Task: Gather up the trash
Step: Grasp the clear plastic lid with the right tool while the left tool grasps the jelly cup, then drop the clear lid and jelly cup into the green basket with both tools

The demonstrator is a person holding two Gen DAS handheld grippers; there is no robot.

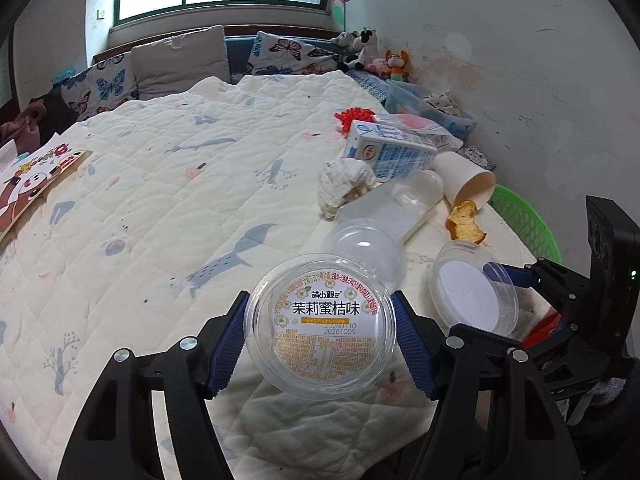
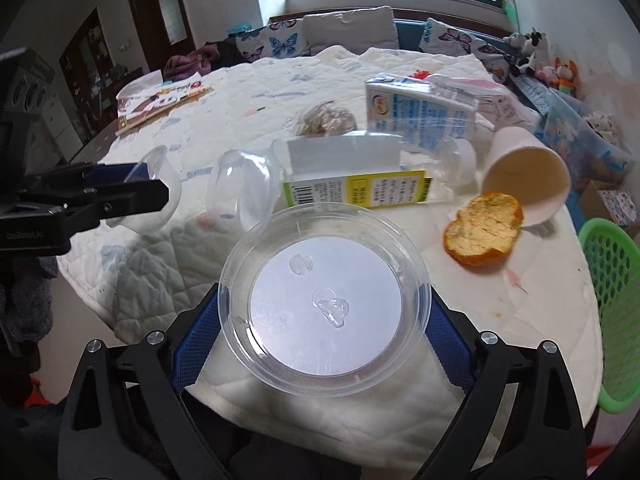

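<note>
- On the bed, a cream quilt [image 1: 160, 200] printed with animals spreads across most of both views, with butterfly pillows [image 1: 108, 84] at its far end under the window.
- At the quilt's right edge, partly off the bed, stands a green mesh basket [image 2: 612, 280].
- Near that corner the trash lies in a cluster: a blue-and-white milk carton [image 2: 416, 116] on its side, a clear box with a yellow label [image 2: 352, 176] just in front of it, a tipped paper cup [image 2: 524, 176], and a bitten piece of bread [image 2: 480, 232] touching the cup's mouth.
- A crumpled tissue [image 1: 344, 184] sits left of the carton.
- The left gripper [image 1: 320, 340] is clamped on a clear labelled jelly cup [image 1: 324, 328], both blue pads pressing its sides, held above the quilt.
- The right gripper [image 2: 324, 328] has its pads against the rim of a wider clear cup [image 2: 324, 304], which it holds over the bed's near edge.
- An empty dome lid [image 2: 240, 188] lies between the two.
</note>
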